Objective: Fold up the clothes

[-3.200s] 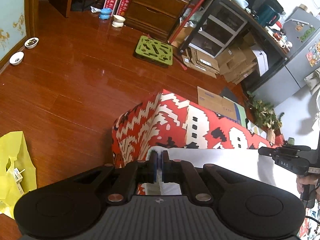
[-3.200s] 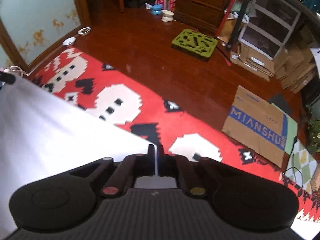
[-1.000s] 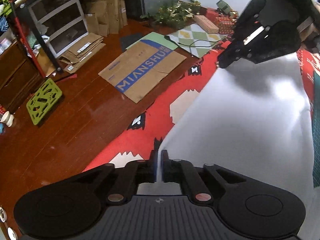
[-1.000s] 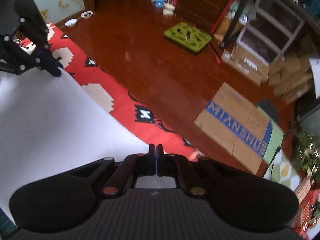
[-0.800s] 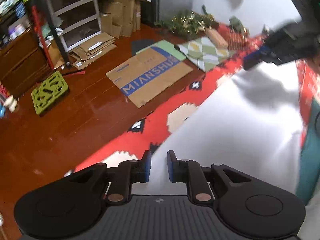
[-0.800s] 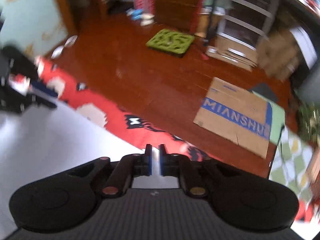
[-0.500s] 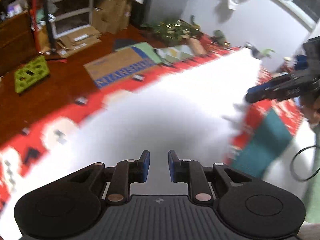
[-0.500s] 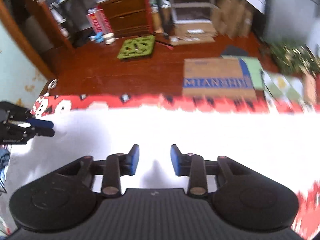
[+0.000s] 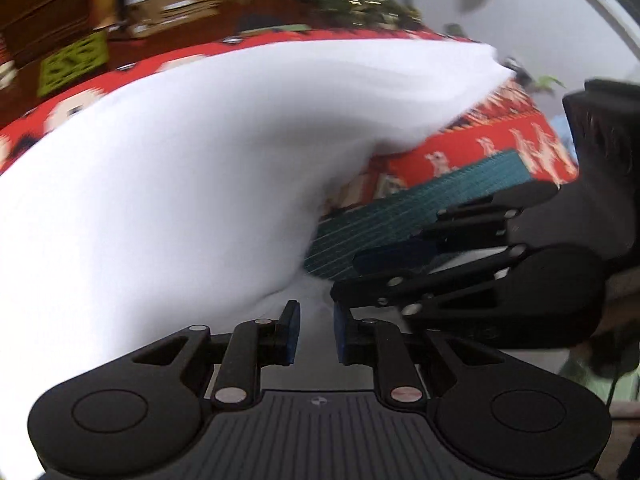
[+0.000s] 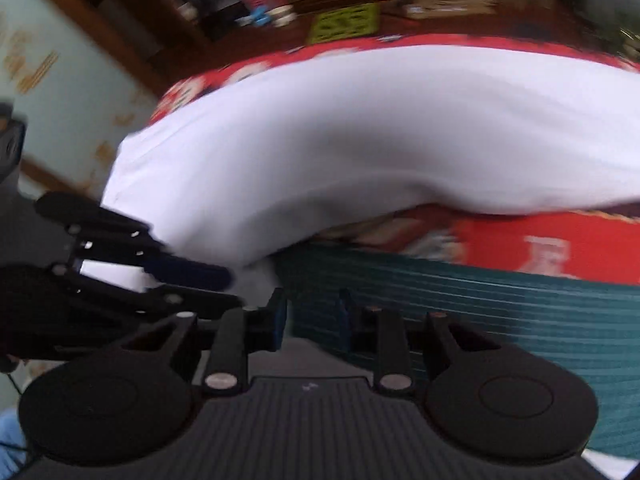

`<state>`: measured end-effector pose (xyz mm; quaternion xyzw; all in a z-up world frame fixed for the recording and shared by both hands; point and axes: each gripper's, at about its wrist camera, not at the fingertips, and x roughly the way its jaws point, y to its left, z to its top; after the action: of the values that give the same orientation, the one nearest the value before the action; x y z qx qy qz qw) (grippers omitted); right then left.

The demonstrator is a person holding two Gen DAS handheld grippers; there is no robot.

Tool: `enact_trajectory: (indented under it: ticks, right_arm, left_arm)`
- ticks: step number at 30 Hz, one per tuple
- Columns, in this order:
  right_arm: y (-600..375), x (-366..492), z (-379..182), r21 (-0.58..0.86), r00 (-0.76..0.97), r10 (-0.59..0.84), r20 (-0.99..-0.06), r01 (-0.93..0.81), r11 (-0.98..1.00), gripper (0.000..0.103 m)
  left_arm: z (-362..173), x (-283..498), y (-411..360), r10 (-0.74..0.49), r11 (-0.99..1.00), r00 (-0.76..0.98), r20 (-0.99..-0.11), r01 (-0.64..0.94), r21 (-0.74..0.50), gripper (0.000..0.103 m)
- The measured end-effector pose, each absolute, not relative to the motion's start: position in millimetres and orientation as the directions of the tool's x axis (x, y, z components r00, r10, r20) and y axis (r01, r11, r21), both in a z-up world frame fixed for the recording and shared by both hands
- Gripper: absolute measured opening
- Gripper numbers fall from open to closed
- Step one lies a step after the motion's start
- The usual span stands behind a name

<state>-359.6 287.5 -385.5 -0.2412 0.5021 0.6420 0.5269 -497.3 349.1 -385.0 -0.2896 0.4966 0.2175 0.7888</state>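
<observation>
Left gripper (image 9: 315, 330): jaws parted a little, having just closed slightly, nothing between the blue pads; the near hem of the white garment (image 9: 180, 184) lies just beyond the left fingertip. Right gripper (image 10: 312, 320): jaws parted somewhat wider, having just been closing, nothing pinched; teal striped cloth (image 10: 480, 308) directly ahead of them. Both grippers close together, side by side, each visible in the other's view.

White garment: one broad, plain, smooth sheet, blurred in both views, spread across a red patterned cover (image 9: 500, 136). Near edge curves and lifts, showing shadow under it; the far edge runs roughly parallel to the cover's far border, leaving a narrow red strip.

Surroundings: teal striped cloth lies on the red cover, just beside the garment's near edge. Beyond the cover, dark wooden floor, a green mat (image 10: 346, 22), cardboard and shelving, all well apart.
</observation>
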Motion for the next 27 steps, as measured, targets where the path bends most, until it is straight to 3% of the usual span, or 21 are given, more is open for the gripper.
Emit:
enact_trajectory:
  ticks: [7, 9, 12, 27]
  right_arm:
    - [310, -404, -403, 0.357, -0.332, 0.433, -0.838, -0.934, -0.025, 0.027]
    - [315, -410, -405, 0.36, -0.34, 0.43, -0.837, -0.932, -0.036, 0.003]
    - [323, -401, -407, 0.454, -0.411, 0.399, -0.82, -0.891, 0.014, 0.002]
    - [307, -402, -417, 0.563, -0.46, 0.39, -0.797, -0.8, 0.207, 0.007]
  left_arm:
    - [-380, -531, 357, 0.1, 0.66, 0.382, -0.919, -0.717, -0.226, 0.016]
    - [-378, -539, 360, 0.111, 0.647, 0.381, -0.918, -0.729, -0.224, 0.016]
    - [-375, -551, 366, 0.119, 0.622, 0.386, -0.915, -0.747, -0.235, 0.016]
    - [-375, -548, 376, 0.117, 0.624, 0.422, -0.899, -0.735, -0.264, 0.016]
